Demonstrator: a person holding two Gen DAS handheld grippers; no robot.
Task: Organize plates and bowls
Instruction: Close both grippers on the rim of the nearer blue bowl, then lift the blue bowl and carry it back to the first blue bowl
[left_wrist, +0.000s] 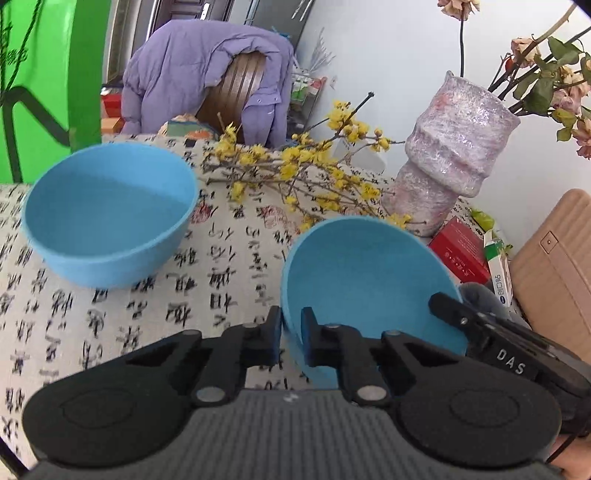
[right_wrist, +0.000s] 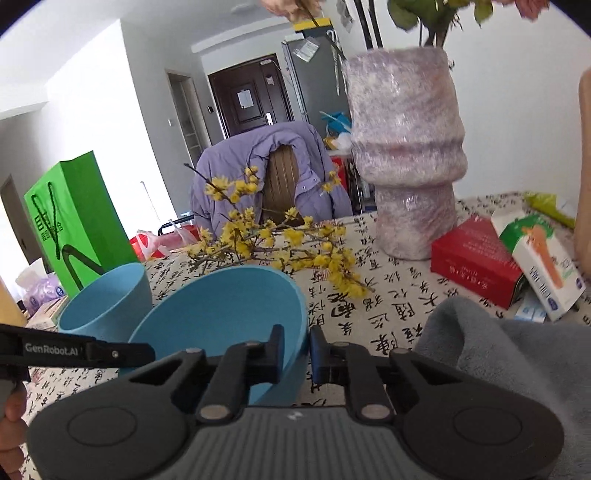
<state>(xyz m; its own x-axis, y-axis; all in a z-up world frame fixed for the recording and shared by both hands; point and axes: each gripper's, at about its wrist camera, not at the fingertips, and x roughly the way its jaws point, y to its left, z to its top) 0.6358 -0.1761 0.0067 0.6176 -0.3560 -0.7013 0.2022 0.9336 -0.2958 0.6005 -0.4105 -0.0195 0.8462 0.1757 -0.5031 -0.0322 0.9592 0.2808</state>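
Bowls dominated both wrist views. We clamped the left gripper (left_wrist: 290, 338) on the near-left rim of the tilted, matte sky-blue plastic bowl (left_wrist: 369, 280), one pad inside the wall and one outside. We clamped the right gripper (right_wrist: 297, 354) on the opposite rim of that same bowl (right_wrist: 221, 314). A second, upright blue bowl (left_wrist: 110, 214) stood well apart to the left on the calligraphy-printed tablecloth (left_wrist: 207, 295). Yellow blossom branches (left_wrist: 295, 173) and a mottled pink vase (left_wrist: 454, 158) lay just beyond. We judged that uneven lifting could twist the thin rim free, or swing the bowl into the branches.
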